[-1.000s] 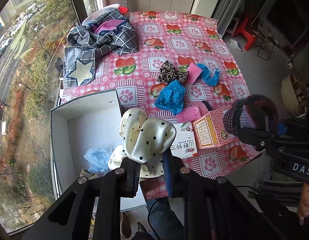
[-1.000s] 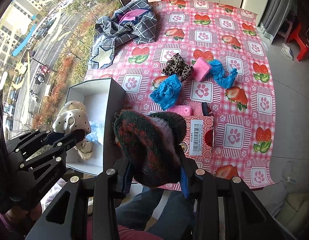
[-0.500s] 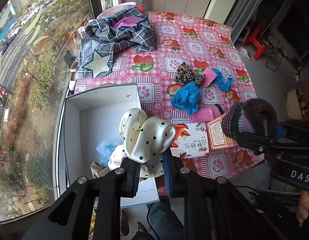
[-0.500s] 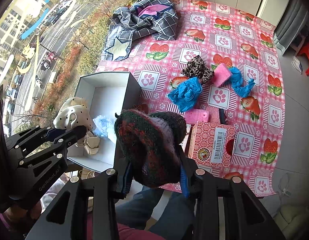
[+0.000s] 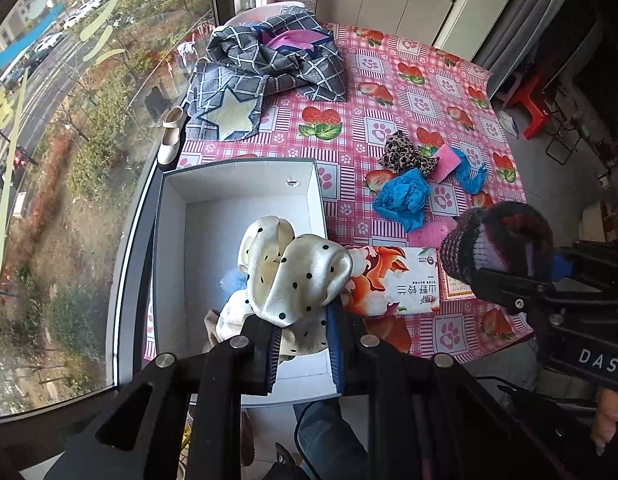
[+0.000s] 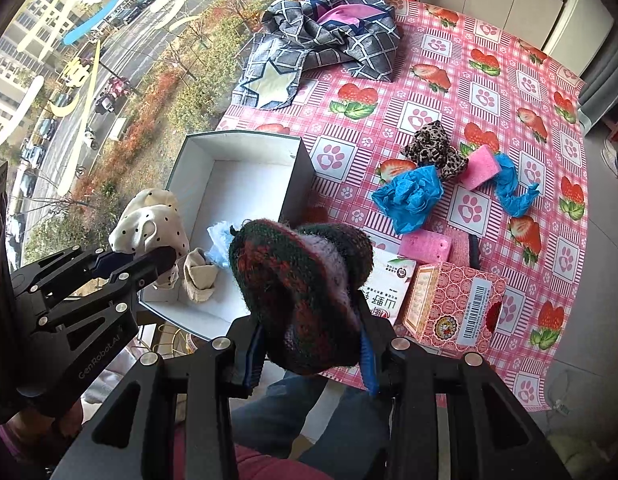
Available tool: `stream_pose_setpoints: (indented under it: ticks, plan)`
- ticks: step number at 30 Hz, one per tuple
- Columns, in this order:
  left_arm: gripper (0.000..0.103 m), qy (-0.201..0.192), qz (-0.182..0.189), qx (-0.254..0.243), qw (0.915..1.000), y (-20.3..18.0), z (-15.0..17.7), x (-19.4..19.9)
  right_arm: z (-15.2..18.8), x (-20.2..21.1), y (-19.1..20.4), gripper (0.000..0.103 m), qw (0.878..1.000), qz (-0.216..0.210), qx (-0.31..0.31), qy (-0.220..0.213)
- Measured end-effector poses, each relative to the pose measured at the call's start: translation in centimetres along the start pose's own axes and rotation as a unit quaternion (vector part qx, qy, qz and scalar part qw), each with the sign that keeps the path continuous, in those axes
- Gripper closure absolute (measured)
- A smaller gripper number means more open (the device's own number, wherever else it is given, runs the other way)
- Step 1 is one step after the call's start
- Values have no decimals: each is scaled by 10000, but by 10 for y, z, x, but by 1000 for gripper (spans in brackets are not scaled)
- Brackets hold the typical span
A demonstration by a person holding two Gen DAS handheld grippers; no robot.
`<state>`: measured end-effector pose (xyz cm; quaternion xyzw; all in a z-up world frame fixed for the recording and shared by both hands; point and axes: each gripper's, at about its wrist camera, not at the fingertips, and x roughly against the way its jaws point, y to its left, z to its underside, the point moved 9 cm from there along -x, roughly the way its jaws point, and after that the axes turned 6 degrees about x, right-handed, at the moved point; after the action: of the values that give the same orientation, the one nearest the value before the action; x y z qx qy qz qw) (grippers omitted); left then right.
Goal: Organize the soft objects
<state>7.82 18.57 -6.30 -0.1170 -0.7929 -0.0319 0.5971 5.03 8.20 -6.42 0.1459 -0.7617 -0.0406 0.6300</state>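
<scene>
My left gripper (image 5: 303, 340) is shut on a cream polka-dot cloth (image 5: 297, 268) and holds it above the near right part of the white box (image 5: 237, 172). The box (image 6: 245, 140) holds a pale blue item (image 6: 221, 240) and a beige sock (image 6: 199, 276). My right gripper (image 6: 309, 360) is shut on a dark knitted hat (image 6: 301, 288), held above the table's near edge to the right of the box. The hat also shows in the left wrist view (image 5: 497, 240). Blue crumpled cloths (image 6: 409, 196), a leopard-print cloth (image 6: 435, 150) and pink sponges (image 6: 425, 246) lie on the table.
A checked grey garment with a star (image 5: 269, 68) lies at the far left of the pink strawberry tablecloth (image 5: 409, 92). A tissue pack (image 5: 397, 284) and a red patterned carton (image 6: 453, 304) sit near the front edge. A window runs along the left.
Both grippers have shifted left and a little back with their loads. The polka-dot cloth now hangs over the box rather than over its right edge.
</scene>
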Motion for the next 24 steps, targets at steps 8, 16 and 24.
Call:
stream_pose_setpoints:
  ticks: [8,16,24]
  plan:
    - [81,18,-48,203,9998,21,2,1,-9,-9,19,63,9997,-59,215,94]
    - [81,12,-81,362,9993,37,3,2,-18,-14,35,63,9990,-83,426,133]
    - [81,48,-93,471,9988,45,3,0,-28,-19,46,63,9978,-81,625,182]
